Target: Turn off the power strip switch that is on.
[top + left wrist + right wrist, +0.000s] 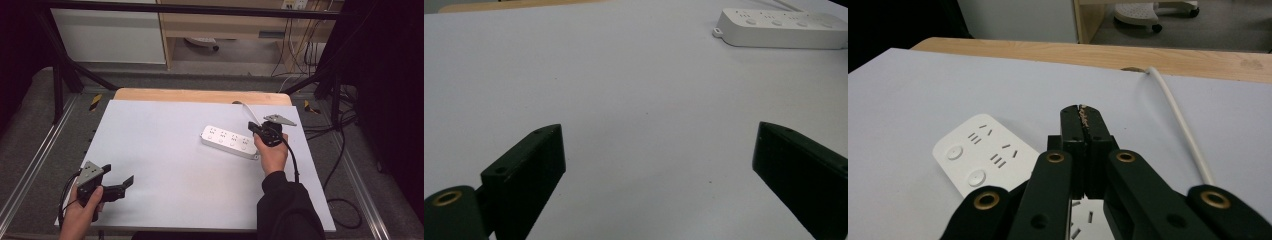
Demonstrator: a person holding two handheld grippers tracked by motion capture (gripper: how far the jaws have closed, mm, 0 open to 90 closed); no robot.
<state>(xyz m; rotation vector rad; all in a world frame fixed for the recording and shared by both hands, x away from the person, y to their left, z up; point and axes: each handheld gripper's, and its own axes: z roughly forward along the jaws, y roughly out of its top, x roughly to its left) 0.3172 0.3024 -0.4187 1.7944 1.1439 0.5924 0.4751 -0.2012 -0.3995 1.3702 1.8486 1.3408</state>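
One wide white sheet [165,150] covers most of the table, and the only real object on it is the white power strip [231,141], lying toward the far right with its cord [1180,120] running off the back edge. The right gripper [261,129] hangs over the strip's right end, jaws pressed together with nothing between them. The left gripper [122,186] rests near the front left corner, well apart, jaws spread wide. I'd worry that pushing down on that one end could skid or swivel the strip, since nothing steadies it.
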